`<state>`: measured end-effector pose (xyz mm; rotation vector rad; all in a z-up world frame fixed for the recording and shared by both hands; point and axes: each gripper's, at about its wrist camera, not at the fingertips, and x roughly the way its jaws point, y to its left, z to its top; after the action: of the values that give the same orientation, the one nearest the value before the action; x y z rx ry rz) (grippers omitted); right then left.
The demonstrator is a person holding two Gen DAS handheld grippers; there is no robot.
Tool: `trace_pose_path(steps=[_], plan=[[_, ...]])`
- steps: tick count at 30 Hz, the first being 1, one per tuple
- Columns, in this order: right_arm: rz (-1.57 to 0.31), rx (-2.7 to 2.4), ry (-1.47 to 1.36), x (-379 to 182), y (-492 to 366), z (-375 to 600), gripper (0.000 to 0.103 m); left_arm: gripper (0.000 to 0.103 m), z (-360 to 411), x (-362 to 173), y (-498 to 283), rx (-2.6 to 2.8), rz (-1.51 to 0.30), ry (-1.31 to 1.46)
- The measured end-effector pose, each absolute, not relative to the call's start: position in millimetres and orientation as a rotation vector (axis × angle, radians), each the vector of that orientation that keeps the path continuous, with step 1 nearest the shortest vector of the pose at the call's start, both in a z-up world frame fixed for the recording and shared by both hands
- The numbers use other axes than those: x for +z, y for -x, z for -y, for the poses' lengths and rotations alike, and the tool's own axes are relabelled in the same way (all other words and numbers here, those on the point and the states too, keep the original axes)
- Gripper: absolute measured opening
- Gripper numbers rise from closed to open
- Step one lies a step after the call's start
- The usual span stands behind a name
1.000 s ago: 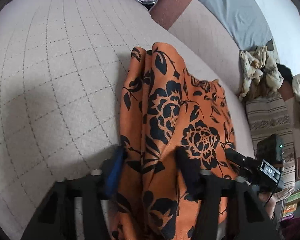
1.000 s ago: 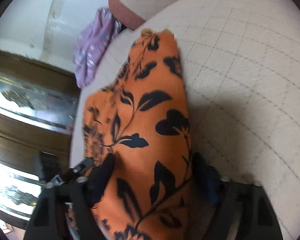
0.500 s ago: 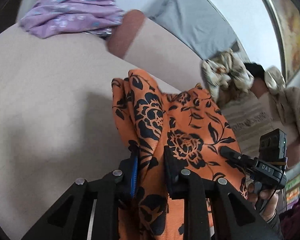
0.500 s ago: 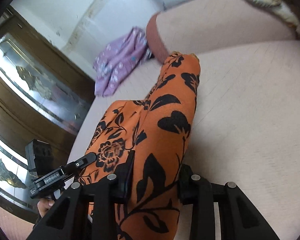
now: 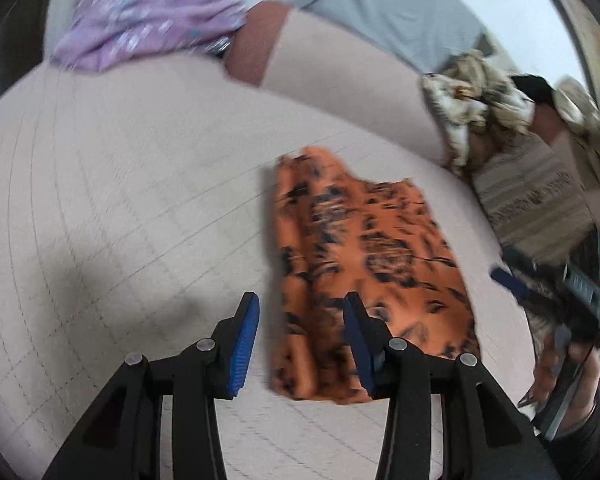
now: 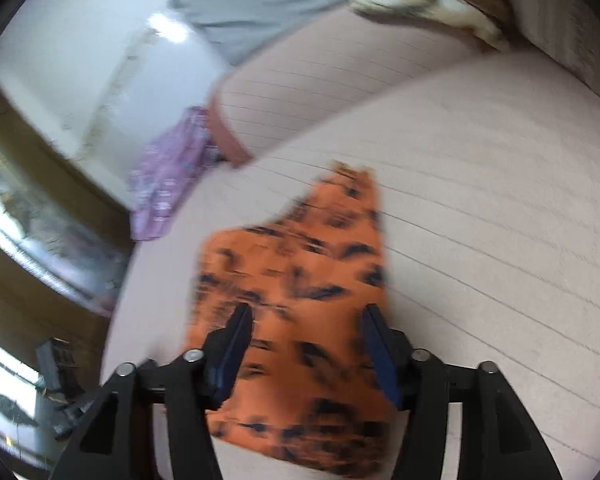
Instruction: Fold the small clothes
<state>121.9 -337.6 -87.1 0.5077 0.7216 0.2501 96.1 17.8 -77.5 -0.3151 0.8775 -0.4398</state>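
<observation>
An orange garment with black flowers (image 5: 360, 264) lies folded on the beige quilted cushion (image 5: 120, 200). My left gripper (image 5: 300, 322) is open and empty above the garment's near left edge. In the right wrist view the garment (image 6: 300, 280) lies on the cushion (image 6: 500, 240), and my right gripper (image 6: 306, 334) is open and empty over its near part. The right gripper also shows in the left wrist view (image 5: 556, 296) at the right edge. Both views are motion-blurred.
A purple flowered cloth (image 5: 148, 20) lies at the cushion's far left corner, also in the right wrist view (image 6: 168, 184). A cream patterned cloth (image 5: 476, 108) and a striped cushion (image 5: 532, 200) sit at the right. A dark wood cabinet (image 6: 40, 240) stands beyond the sofa.
Both grippers were shut on the orange garment half a second ago; both have opened, let it go and pulled back. The garment now lies flat on the cushion.
</observation>
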Motion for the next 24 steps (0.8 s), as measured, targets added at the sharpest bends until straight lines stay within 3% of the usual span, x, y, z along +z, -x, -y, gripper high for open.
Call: trace_pose_path(steps=[2, 5, 7, 12, 15, 17, 24], plan=[[-0.708, 0.323, -0.483, -79.2, -131.2, 320.7, 0.075, 0.064, -3.2, -84.4, -94.2, -0.458, -0.879, 0.254], [-0.814, 0.359, -0.535, -110.5, -158.3, 311.0, 0.085, 0.064, 11.9, -128.8, -112.1, -0.374, -1.043, 0.141], [-0.923, 0.298, -0.578, -140.2, -174.9, 314.0, 0.084, 0.066, 4.2, -130.4, -110.0, -0.38, -1.017, 0.183], [-0.777, 0.348, -0.544, -93.8, -180.0, 304.6, 0.086, 0.066, 4.4, -111.6, -100.9, -0.345, -0.947, 0.097], [-0.798, 0.258, -0.494, -101.9, -217.0, 306.9, 0.102, 0.066, 5.7, -105.3, -95.7, -0.311, -0.946, 0.087], [-0.942, 0.168, -0.503, -136.0, -244.0, 314.3, 0.102, 0.074, 3.6, -104.6, -86.0, -0.306, -0.934, 0.083], [-0.771, 0.218, -0.469, -84.4, -171.4, 293.2, 0.102, 0.08, 5.3, -86.6, -65.5, -0.237, -0.879, 0.014]])
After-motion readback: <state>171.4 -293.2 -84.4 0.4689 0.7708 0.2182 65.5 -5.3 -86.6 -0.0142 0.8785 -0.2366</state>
